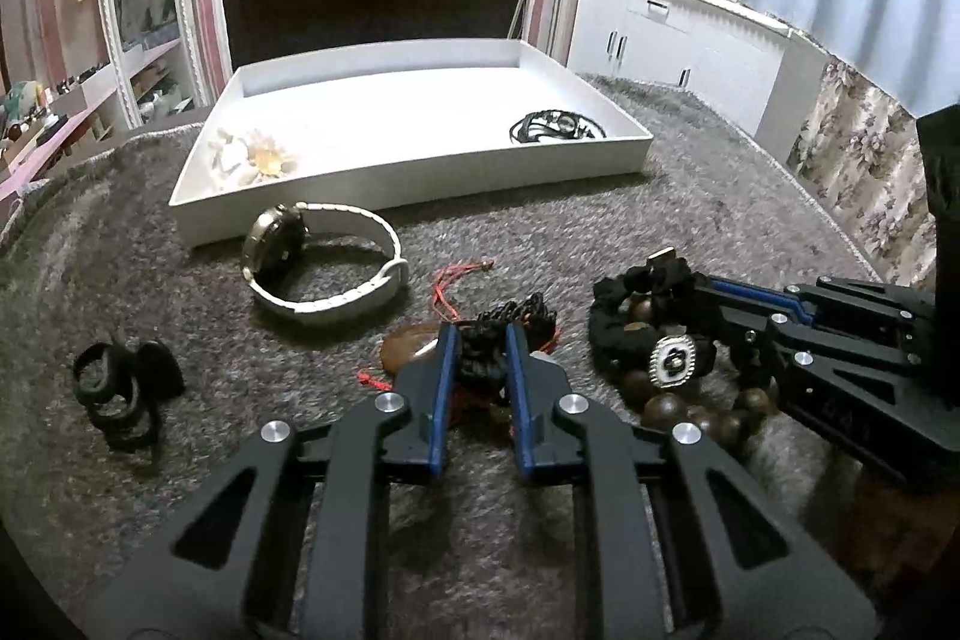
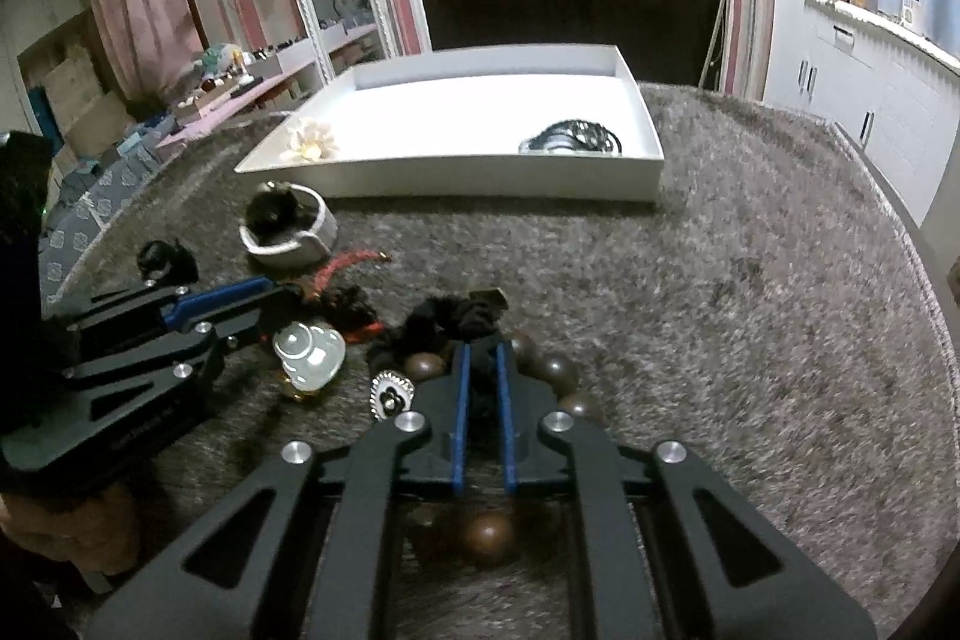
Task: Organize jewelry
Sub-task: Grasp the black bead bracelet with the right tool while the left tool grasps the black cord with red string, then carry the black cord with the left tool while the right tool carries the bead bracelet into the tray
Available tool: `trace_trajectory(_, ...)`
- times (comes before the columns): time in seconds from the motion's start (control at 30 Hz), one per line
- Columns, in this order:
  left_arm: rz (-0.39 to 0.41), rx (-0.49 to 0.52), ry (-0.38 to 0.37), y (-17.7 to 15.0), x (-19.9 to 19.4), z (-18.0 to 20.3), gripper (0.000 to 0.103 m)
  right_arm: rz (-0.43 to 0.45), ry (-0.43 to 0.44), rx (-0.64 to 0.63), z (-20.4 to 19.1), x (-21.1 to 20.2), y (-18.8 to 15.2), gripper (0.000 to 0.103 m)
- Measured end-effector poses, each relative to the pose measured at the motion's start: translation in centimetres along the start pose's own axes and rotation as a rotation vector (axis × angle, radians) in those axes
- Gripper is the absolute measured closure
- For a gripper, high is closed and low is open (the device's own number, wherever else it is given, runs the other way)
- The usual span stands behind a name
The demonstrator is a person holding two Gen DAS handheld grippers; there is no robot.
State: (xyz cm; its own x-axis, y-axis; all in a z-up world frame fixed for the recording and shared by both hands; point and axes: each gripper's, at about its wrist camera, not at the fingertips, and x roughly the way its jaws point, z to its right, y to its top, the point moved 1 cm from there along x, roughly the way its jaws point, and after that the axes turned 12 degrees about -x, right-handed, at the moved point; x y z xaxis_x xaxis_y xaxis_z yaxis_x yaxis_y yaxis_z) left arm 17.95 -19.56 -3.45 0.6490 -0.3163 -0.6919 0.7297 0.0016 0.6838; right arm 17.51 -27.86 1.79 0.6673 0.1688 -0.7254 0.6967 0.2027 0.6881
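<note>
Left gripper point(image 1: 483, 334) around black cord point(image 1: 510, 319)

White tray point(image 1: 420, 172), grey shaggy carpet point(image 1: 690, 220), white-strapped watch point(image 1: 324, 268), dark brown bead bracelet point(image 2: 558, 370), red cord point(image 1: 447, 289).

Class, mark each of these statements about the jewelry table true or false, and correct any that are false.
1. The white tray holds a flower-shaped piece and a dark coiled piece. True.
2. The white-strapped watch lies inside the tray. False: it lies on the grey carpet, in front of the tray.
3. The left gripper is shut on the black braided cord. True.
4. The right gripper hangs open above the tray. False: it is shut on the black scrunchie beside the wooden bead bracelet.
</note>
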Motion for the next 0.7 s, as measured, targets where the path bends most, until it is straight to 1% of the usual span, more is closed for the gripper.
trace_trajectory(0.1, 0.026, 0.003, 0.001, 0.3, -1.5, -0.1, 0.088, 0.026, 0.000, -0.010, -0.3, -1.0, 0.5, 0.095)
trace_trajectory(0.33, 0.083, 0.009, 0.033, 1.8, -5.2, -1.1, 0.088, 0.085, -0.017, -0.038, -1.0, -3.7, 2.1, 0.095)
trace_trajectory(0.57, 0.139, -0.003, 0.060, 3.5, -7.9, -2.6, 0.088, 0.133, -0.072, -0.078, -1.8, -5.7, 4.1, 0.095)
trace_trajectory(0.7, 0.169, -0.010, 0.076, 5.0, -8.7, -3.4, 0.088, 0.164, -0.111, -0.118, -2.5, -6.8, 6.1, 0.095)
